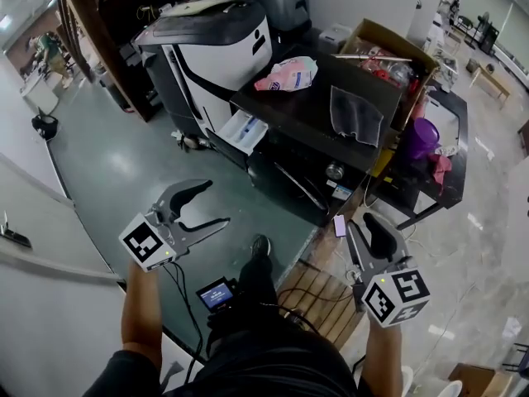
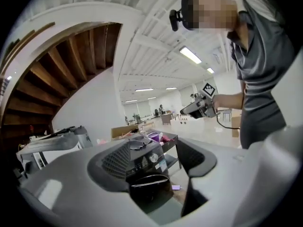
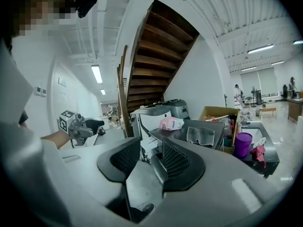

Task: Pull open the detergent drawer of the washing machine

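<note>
Cardboard box (image 1: 382, 33) held clutter; the detergent drawer (image 1: 244, 131) stood pulled out. My left gripper (image 1: 219, 203) gaped wide, my right gripper (image 1: 361, 220) narrow, both empty.

There are two grippers, the left gripper (image 1: 213, 203) and the right gripper (image 1: 361, 222); one black washing machine (image 1: 285, 170); one white drawer (image 1: 244, 131); one white machine (image 1: 215, 44); one pink bag (image 1: 287, 74); one grey cloth (image 1: 355, 116); one cardboard box (image 1: 376, 38); one purple tub (image 1: 421, 137); one phone (image 1: 340, 225); one wooden pallet (image 1: 318, 296).

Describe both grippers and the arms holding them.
Left gripper and right gripper: grey bodies, curved jaws with black ribbed pads, each bearing a white cube of black square markers. A black cable trails from the left one. The person wears a grey short-sleeved shirt.
</note>
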`<state>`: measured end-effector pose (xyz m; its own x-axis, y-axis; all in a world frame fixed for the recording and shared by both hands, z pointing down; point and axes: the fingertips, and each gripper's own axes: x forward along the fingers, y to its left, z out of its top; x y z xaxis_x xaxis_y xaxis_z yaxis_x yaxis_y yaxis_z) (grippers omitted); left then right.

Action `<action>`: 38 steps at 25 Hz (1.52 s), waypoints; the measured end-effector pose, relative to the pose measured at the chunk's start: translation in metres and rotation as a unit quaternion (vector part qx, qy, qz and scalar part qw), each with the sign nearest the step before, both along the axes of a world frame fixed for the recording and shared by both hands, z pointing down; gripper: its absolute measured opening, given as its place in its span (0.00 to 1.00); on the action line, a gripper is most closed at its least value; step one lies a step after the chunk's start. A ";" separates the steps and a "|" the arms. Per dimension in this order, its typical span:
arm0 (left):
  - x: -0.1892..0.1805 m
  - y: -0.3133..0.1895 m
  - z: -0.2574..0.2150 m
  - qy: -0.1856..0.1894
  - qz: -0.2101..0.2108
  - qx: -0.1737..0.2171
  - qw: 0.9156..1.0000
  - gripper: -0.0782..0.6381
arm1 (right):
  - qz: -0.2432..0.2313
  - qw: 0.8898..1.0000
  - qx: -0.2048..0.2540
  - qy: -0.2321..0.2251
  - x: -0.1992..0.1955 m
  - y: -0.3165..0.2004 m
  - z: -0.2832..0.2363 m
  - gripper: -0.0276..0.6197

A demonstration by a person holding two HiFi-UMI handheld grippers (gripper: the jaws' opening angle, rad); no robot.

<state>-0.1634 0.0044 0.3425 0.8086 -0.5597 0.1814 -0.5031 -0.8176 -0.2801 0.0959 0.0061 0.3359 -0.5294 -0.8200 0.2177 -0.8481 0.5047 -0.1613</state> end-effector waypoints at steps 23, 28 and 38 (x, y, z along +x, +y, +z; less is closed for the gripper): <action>-0.028 0.070 -0.092 0.041 -0.166 0.056 0.984 0.59 | -0.046 0.991 0.116 0.048 -0.040 0.051 -0.085 0.25; -0.033 0.077 -0.091 0.046 -0.178 0.057 0.981 0.59 | -0.044 0.991 0.115 0.050 -0.038 0.057 -0.088 0.25; -0.039 0.078 -0.086 0.056 -0.194 0.054 0.978 0.59 | -0.045 0.992 0.111 0.050 -0.038 0.058 -0.085 0.25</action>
<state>-0.2020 0.0820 0.2569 0.5432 -0.8392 0.0274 -0.8018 -0.5281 -0.2796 0.0577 0.0645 0.2506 -0.5870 -0.8044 0.0916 -0.8045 0.5922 0.0450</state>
